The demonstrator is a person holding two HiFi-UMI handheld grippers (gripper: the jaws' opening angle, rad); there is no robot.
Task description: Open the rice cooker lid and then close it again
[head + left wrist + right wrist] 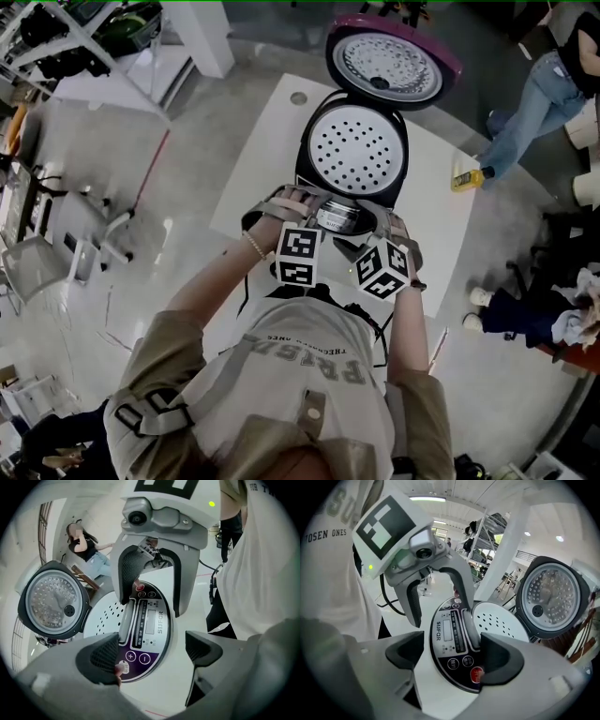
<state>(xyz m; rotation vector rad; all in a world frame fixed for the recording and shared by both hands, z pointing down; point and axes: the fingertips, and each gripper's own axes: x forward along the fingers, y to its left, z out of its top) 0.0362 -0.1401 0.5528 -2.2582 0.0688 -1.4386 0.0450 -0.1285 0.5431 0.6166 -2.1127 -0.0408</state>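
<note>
The rice cooker (354, 155) stands on a white table (267, 150) with its purple-rimmed lid (389, 61) swung up and back, the perforated inner plate (356, 150) showing. Both grippers hang over the cooker's front control panel (150, 625), facing each other. My left gripper (150, 653) is open, with the panel's plus and minus buttons showing between its pads. The right gripper (452, 660) is open too, above the panel (452, 639) near the red button. Each sees the other: the right gripper (152, 597), the left gripper (438, 602). Neither holds anything. The lid (553, 597) stays upright.
A person in jeans (534, 94) stands beyond the table's far right corner, near a yellow object (466, 178) at the table edge. Metal shelving (84, 37) and chairs (56, 244) fill the left side. Another seated person's legs (525, 314) are at the right.
</note>
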